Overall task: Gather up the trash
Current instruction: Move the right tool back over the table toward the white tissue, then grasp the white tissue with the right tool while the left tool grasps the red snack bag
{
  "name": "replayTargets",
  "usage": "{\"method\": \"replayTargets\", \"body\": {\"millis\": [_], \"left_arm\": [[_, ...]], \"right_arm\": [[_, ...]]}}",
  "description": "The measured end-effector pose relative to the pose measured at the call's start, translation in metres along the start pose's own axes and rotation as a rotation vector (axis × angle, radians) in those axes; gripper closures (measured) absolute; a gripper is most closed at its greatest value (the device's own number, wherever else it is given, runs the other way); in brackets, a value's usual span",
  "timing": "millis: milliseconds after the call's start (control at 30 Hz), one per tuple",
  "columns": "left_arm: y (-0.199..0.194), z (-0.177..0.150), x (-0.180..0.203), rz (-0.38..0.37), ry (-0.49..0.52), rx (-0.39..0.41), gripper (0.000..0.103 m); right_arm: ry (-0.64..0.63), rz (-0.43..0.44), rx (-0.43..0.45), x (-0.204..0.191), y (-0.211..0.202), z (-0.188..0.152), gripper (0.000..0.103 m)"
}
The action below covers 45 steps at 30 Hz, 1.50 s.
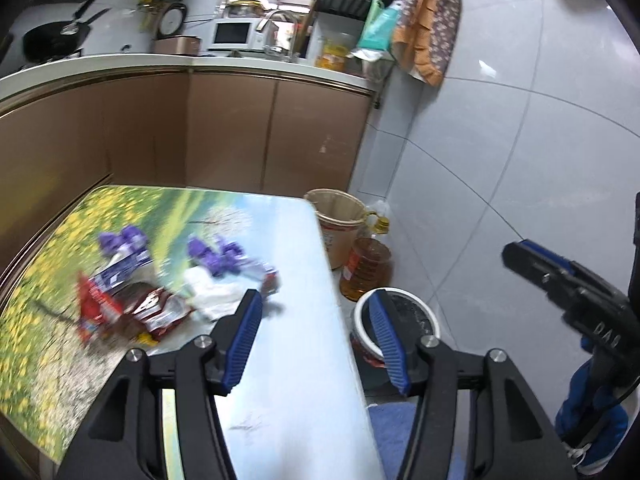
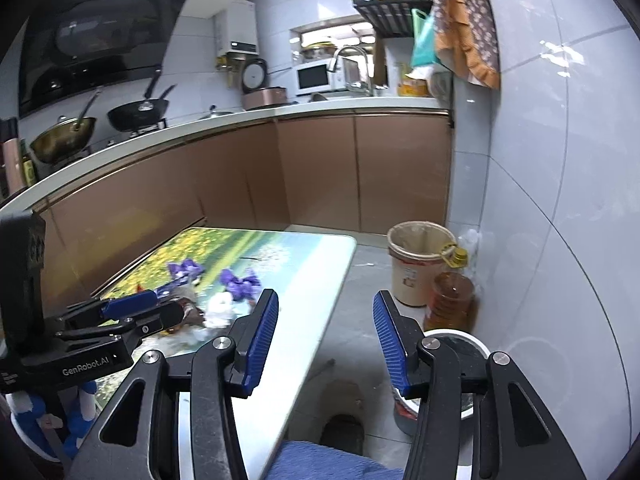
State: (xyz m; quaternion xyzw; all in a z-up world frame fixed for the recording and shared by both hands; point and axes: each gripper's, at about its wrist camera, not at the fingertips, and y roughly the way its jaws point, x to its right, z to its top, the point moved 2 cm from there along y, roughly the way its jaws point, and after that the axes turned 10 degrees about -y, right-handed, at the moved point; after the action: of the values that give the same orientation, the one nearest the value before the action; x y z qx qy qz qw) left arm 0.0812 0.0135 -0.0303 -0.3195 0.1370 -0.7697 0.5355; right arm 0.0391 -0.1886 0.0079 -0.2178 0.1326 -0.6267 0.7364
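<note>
A pile of trash lies on the flower-print table (image 1: 292,360): red snack wrappers (image 1: 120,308), a blue-white packet (image 1: 124,266), purple wrappers (image 1: 218,256) and a crumpled white tissue (image 1: 212,292). The pile also shows in the right wrist view (image 2: 216,300). My left gripper (image 1: 316,324) is open and empty, just right of the pile over the table's edge. My right gripper (image 2: 326,328) is open and empty, over the floor right of the table (image 2: 320,280). It shows at the right of the left wrist view (image 1: 560,276); the left gripper shows at the left of the right wrist view (image 2: 128,308).
A white-rimmed bin (image 1: 416,316) stands on the floor right of the table, also in the right wrist view (image 2: 464,348). Behind it stand an oil bottle (image 1: 366,264) and a lined bucket (image 1: 340,224). Brown cabinets (image 1: 240,128) run behind; tiled wall at right.
</note>
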Motion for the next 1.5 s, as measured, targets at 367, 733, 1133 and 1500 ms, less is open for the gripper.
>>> {"method": "replayTargets", "body": {"millis": [367, 733, 1133, 1500], "left_arm": [[-0.032, -0.006, -0.105, 0.146, -0.140, 0.034, 0.037], [0.008, 0.014, -0.198, 0.296, -0.370, -0.070, 0.037], [0.066, 0.031, -0.220, 0.427, -0.393, -0.104, 0.037], [0.086, 0.013, -0.244, 0.441, -0.458, -0.129, 0.037]], "right_arm": [[-0.043, 0.127, -0.008, -0.039, 0.007, 0.007, 0.051], [-0.085, 0.324, -0.144, -0.079, 0.103, 0.008, 0.051], [-0.187, 0.465, -0.308, -0.138, 0.226, 0.002, 0.051], [-0.199, 0.515, -0.422, -0.161, 0.288, -0.019, 0.050]]}}
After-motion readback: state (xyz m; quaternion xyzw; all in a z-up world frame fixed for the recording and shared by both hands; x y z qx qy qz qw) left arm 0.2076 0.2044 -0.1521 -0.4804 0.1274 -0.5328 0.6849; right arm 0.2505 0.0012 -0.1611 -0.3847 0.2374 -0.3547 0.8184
